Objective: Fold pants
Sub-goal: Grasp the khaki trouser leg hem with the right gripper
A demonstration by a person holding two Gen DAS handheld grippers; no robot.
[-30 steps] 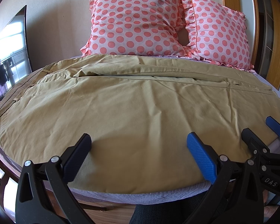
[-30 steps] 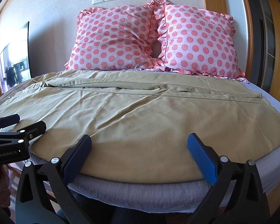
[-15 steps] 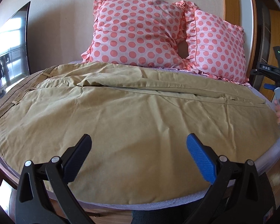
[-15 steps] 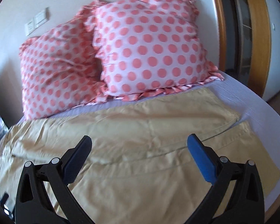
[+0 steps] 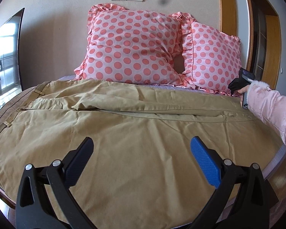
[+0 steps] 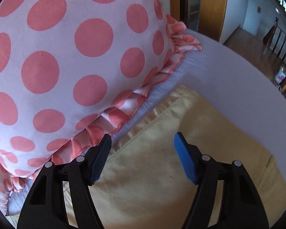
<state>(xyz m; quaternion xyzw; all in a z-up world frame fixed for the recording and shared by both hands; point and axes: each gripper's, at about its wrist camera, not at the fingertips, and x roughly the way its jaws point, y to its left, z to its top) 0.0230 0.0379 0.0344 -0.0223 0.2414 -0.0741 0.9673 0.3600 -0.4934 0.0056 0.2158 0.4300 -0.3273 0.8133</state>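
Tan pants (image 5: 135,133) lie spread flat across the bed, waistband at the left, legs running to the right. My left gripper (image 5: 141,152) is open and empty above the near leg, around its middle. My right gripper (image 6: 143,143) is open and empty, hovering just over the far leg's hem (image 6: 162,112) beside the pillow frill. In the left wrist view the right gripper's body (image 5: 242,84) shows at the far right, held by a hand in a pink sleeve; its fingers are hidden there.
Two pink polka-dot pillows (image 5: 135,51) (image 6: 66,57) stand against the wall at the head of the bed. The lilac sheet (image 6: 228,80) shows past the hem. A TV (image 5: 5,57) hangs at left. A wooden door frame (image 5: 226,19) is at right.
My right gripper has swung from the bed's near edge out to the far right, down close to the far leg's hem by the pillow. The left gripper has risen slightly and stayed open.
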